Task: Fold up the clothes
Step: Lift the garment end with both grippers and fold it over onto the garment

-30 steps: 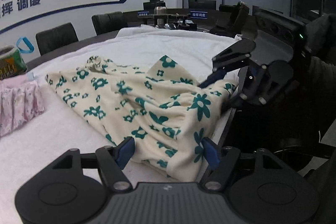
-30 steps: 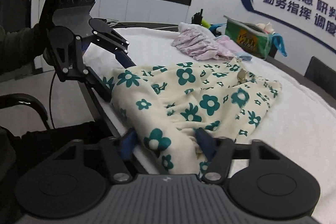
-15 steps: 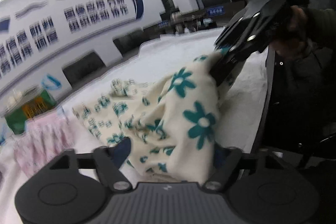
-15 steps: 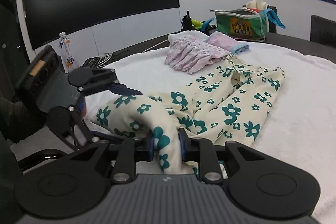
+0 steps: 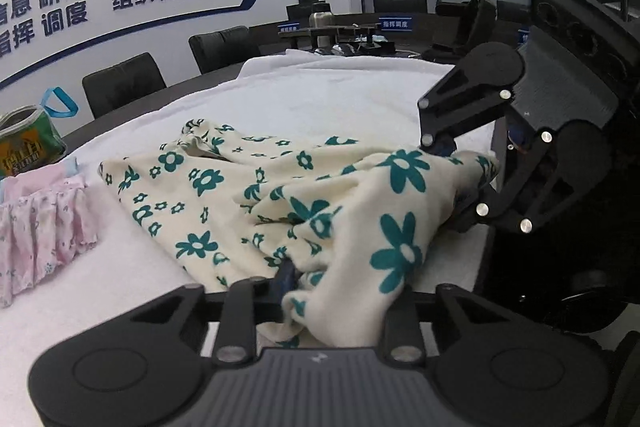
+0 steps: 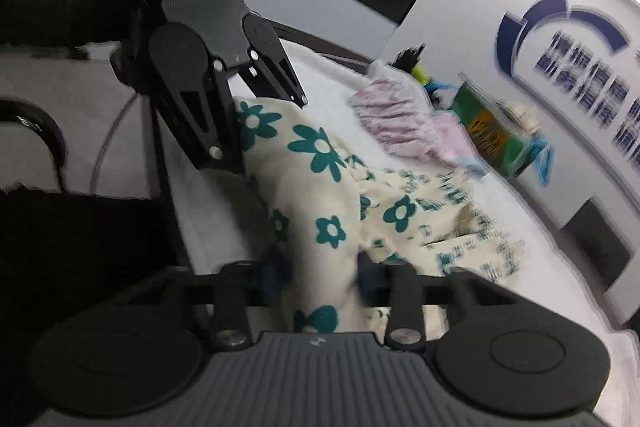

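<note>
A cream garment with teal flowers lies rumpled on the white towel-covered table, near its front edge. My left gripper is shut on a thick bunch of the garment's near hem; cloth hides its right finger. My right gripper is shut on another bunch of the same garment, though that view is blurred. In the left wrist view the right gripper grips the cloth at the table edge. The left gripper appears at upper left in the right wrist view.
A pink frilled garment lies at the table's left side, with a green bag behind it. Black chairs line the far side. The table's front edge drops off beside both grippers. A person's dark sleeve holds the left gripper.
Both grippers stood open around the hem a second ago. The right one shut on the cloth first, then the left. The garment's near edge is now gathered and lifted slightly.
</note>
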Demonstrator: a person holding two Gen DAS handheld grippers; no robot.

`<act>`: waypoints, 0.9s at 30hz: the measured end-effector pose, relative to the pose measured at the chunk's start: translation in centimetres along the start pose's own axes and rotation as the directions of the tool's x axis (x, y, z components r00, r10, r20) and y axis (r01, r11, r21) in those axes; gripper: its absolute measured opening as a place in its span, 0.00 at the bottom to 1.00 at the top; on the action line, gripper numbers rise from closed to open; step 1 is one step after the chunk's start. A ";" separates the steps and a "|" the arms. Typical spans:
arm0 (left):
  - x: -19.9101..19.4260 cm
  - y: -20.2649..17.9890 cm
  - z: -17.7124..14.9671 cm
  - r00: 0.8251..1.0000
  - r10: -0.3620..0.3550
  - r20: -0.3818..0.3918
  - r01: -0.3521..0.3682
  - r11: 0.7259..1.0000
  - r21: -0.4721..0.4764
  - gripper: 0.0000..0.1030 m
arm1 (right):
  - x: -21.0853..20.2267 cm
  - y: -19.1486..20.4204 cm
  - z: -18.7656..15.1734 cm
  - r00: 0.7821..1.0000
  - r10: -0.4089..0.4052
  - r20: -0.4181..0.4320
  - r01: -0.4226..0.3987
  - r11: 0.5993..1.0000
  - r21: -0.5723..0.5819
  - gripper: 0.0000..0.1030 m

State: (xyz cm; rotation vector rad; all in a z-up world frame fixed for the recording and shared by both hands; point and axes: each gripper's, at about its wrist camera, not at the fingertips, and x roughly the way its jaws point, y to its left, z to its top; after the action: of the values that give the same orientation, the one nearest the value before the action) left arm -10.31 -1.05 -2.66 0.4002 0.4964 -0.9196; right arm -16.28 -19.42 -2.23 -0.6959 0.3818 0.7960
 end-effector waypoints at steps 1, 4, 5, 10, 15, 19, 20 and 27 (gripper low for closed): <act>-0.1 0.0 0.0 1.000 -0.010 0.001 0.010 1.000 0.000 0.13 | -0.3 0.0 0.1 1.000 0.023 0.001 -0.023 1.000 0.005 0.20; -1.6 -1.1 -0.2 0.999 -0.040 0.025 0.039 0.997 0.066 0.10 | -1.2 -0.2 0.6 0.996 0.092 0.005 -0.092 0.996 0.019 0.16; -2.2 -1.6 -0.3 0.998 -0.049 0.035 0.045 0.995 0.093 0.10 | -1.5 -0.2 0.7 0.993 0.115 0.006 -0.115 0.993 0.024 0.15; -4.7 -4.2 -1.4 0.991 -0.023 0.134 -0.012 0.967 0.255 0.18 | -3.0 -0.4 1.5 0.974 0.228 0.015 -0.228 0.972 0.048 0.15; -3.8 -5.1 -2.6 0.965 0.096 0.245 -0.181 0.916 0.357 0.59 | -3.2 -0.7 1.8 0.963 0.268 -0.003 -0.268 0.962 0.058 0.15; -3.2 -5.4 -1.9 0.961 0.056 0.269 -0.166 0.899 0.405 0.59 | -3.6 -0.8 1.8 0.959 0.283 -0.021 -0.281 0.958 0.058 0.15; -3.1 -5.6 -1.8 0.963 0.039 0.268 -0.156 0.889 0.431 0.59 | -3.7 -1.2 1.9 0.957 0.289 -0.021 -0.287 0.955 0.067 0.15; -1.7 -3.5 -0.8 0.975 -0.182 0.127 0.112 0.898 0.425 0.13 | -3.5 -3.1 0.7 0.945 0.327 -0.015 -0.321 0.935 0.154 0.16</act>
State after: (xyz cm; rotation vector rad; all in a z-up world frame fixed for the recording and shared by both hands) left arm -14.24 -1.47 -2.73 0.6741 0.1756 -1.2003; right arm -16.15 -22.29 1.58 -0.5143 0.5971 1.0549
